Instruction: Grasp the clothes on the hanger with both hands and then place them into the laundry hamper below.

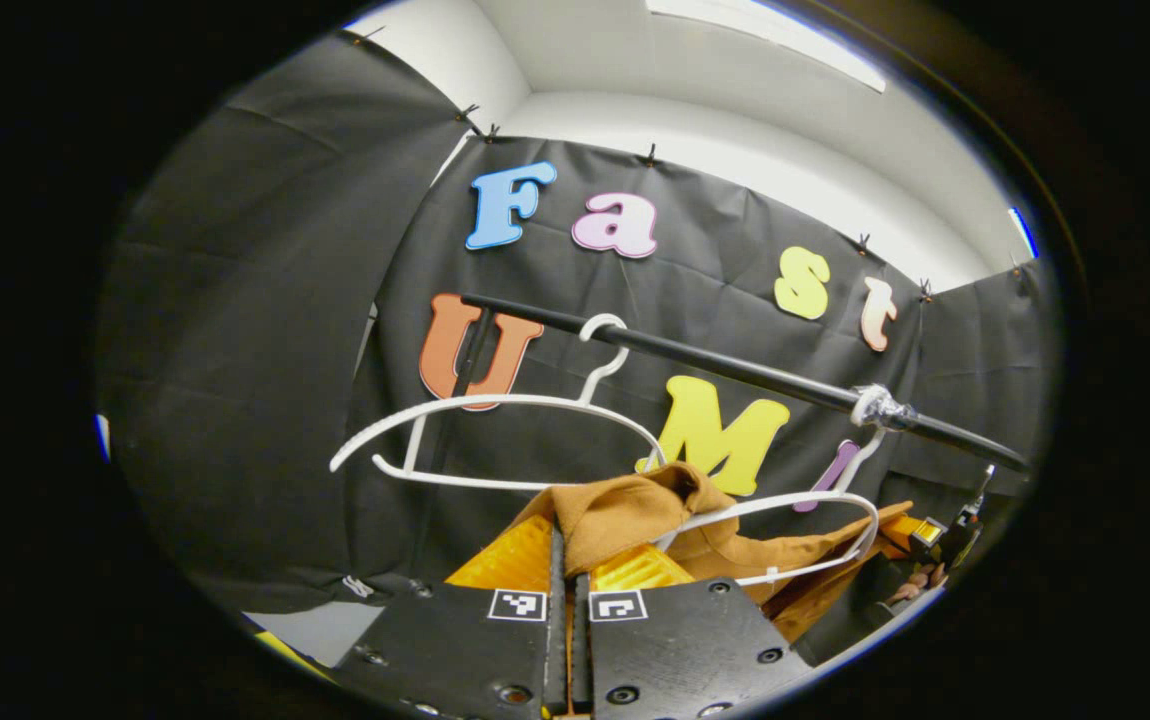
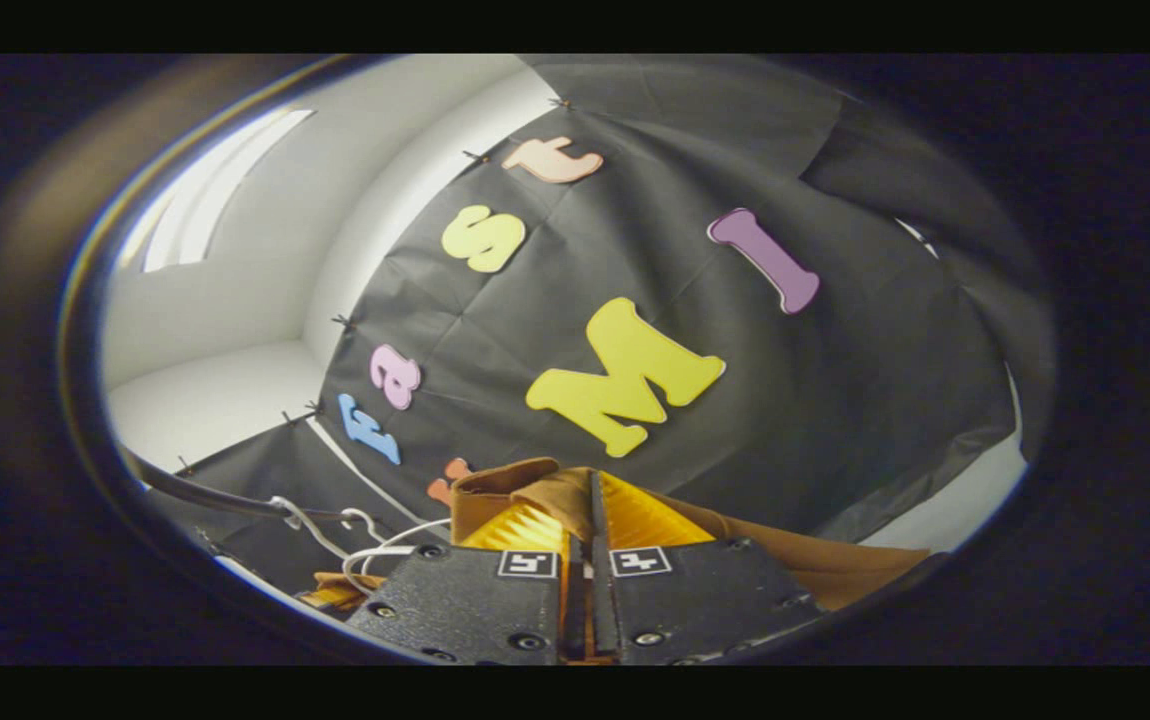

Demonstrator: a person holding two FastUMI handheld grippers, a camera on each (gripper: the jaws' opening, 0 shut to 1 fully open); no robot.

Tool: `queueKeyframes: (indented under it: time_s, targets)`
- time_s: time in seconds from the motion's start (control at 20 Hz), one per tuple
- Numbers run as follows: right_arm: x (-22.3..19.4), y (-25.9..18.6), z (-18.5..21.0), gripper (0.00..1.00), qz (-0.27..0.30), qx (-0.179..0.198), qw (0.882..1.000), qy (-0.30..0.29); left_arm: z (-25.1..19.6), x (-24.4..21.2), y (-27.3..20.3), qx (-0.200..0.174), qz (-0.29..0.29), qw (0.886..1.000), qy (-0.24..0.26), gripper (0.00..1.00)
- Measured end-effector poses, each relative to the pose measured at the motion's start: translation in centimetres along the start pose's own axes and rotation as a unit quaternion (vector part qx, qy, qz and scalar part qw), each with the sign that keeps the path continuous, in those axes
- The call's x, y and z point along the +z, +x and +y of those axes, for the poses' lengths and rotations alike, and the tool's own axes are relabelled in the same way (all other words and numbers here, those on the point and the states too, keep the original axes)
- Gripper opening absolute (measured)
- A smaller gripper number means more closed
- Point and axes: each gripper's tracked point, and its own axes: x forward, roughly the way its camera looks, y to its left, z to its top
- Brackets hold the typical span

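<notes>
Brown garment point(image 1: 635, 515) slants rightward, both tools clamped.

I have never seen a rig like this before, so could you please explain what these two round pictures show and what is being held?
There is no robot here: a person holds a two-finger gripper in each hand, and a fisheye camera rides on each one, looking forward along its fingers. That is why both pictures are round and warped.

In the left gripper view, the left gripper is at the bottom, its fingers shut on a fold of the brown garment. The garment is still draped on a white hanger hooked on a black rail; a second, bare white hanger hangs beside it.

In the right gripper view, the right gripper is pinching another part of the same garment. Behind everything is the booth's black cloth wall.
</notes>
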Motion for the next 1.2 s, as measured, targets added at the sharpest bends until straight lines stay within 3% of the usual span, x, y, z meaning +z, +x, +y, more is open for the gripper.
queueKeyframes:
  time_s: [0.1, 0.5, 1.05, 1.2]
  targets:
    - [-0.5, 1.0, -0.6, 0.06, 0.019, 0.002, 1.0, -0.006, 0.6, -1.3, 0.6, -0.011, 0.024, 1.0, 0.005, 0.02]
    - [-1.8, 2.9, -2.8, 0.06, 0.064, 0.021, 0.998, -0.002, 2.6, -2.8, 1.3, -0.035, 0.052, 0.996, -0.066, 0.02]
    - [-6.4, 1.1, -7.6, 0.06, 0.096, -0.032, 0.995, -0.008, 5.0, -8.6, 0.0, -0.02, 0.108, 0.991, -0.08, 0.01]
    - [-8.4, -0.1, -8.6, 0.06, 0.104, -0.052, 0.993, -0.019, 5.1, -10.3, -1.2, -0.018, 0.119, 0.991, -0.063, 0.01]
